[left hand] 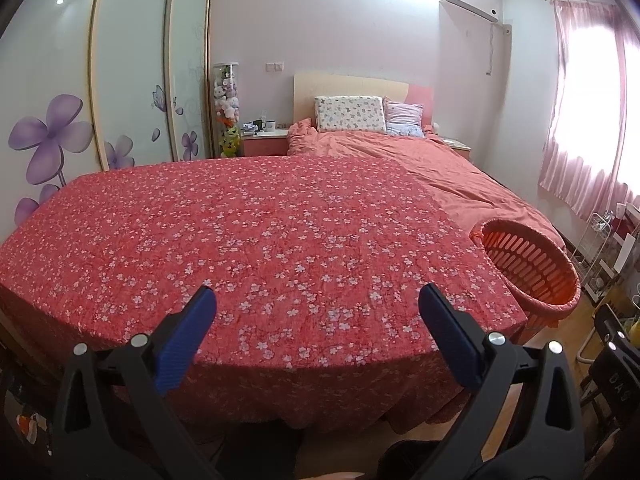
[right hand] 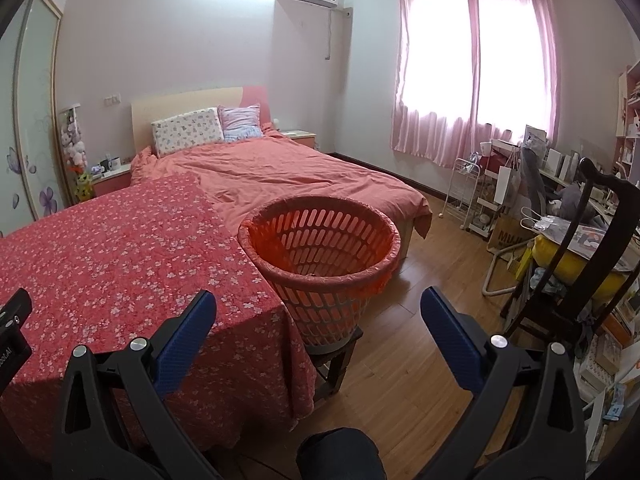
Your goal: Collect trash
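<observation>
While both grippers hang with fingers spread wide and nothing between them, the left gripper [left hand: 318, 300] faces a table draped in a red flowered cloth [left hand: 248, 240], and the right gripper [right hand: 318, 304] faces the orange basket [right hand: 320, 256]. That basket stands on a small dark stool [right hand: 334, 354] touching the table's right edge, with the bed [right hand: 288, 176] behind it. A dark chair [right hand: 576, 256] and cluttered shelves [right hand: 600, 364] crowd the right side. No loose trash can be made out.
</observation>
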Demonstrator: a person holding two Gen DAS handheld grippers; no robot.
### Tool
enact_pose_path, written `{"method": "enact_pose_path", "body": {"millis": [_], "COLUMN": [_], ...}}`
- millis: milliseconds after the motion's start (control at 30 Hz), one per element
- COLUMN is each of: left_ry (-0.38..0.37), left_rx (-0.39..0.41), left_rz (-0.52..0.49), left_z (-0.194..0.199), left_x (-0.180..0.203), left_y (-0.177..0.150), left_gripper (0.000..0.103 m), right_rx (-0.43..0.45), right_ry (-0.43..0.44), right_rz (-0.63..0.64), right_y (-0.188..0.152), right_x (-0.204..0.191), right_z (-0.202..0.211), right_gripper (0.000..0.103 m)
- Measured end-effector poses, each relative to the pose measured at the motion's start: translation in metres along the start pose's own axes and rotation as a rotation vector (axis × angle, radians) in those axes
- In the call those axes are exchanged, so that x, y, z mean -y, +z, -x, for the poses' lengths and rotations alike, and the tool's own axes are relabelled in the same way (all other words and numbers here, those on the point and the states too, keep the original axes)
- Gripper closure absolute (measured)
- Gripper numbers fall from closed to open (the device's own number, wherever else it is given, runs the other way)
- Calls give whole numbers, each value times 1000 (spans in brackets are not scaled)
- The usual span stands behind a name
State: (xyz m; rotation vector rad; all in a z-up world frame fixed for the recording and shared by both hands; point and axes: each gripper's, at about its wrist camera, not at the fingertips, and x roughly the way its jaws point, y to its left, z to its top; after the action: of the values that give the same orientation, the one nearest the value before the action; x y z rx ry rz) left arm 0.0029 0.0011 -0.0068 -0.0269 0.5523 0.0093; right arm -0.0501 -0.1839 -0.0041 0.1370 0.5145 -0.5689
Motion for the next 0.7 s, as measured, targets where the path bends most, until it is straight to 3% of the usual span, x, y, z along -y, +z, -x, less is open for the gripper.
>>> {"method": "enact_pose_path", "body": {"millis": [700], "left_ry": [-34], "left_rx": [4], "left_rz": [-12], "left_z": [6], "left_x": [10], "left_y": [0], "left_gripper": [4], "right_rx": [3], "right_ry": [1], "right_rz": [2], "right_y": [1], "right_x": [1], "right_z": [1], "right_gripper": [2]}}
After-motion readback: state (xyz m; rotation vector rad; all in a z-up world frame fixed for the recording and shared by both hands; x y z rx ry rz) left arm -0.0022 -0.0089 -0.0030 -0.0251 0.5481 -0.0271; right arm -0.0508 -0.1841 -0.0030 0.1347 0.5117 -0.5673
